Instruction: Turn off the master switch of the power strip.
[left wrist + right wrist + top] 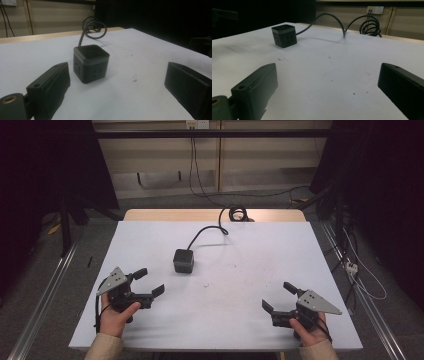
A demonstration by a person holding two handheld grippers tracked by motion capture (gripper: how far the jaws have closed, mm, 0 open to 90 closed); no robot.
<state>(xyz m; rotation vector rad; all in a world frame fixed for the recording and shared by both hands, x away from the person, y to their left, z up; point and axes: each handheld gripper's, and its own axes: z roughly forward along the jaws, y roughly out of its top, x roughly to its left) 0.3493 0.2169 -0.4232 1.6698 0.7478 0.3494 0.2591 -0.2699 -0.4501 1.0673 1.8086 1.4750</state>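
A dark cube-shaped power socket (183, 260) (91, 62) (284, 35) stands on the white table (250, 250), left of centre. Its black cable (205, 232) (332, 18) runs back to a coil (238, 213) (95, 26) at the table's far edge. My left gripper (149, 282) (117, 92) is open near the front left, jaws wide apart and pointing toward the cube a short way off. My right gripper (279, 296) (327, 87) rests open near the front right, with bare table between its jaws.
Small dark specks (206, 284) mark the table's middle. Metal rails (45, 290) run along both sides on the floor. Loose cables (350, 265) lie on the floor to the right. A wall with sockets (196, 124) stands behind.
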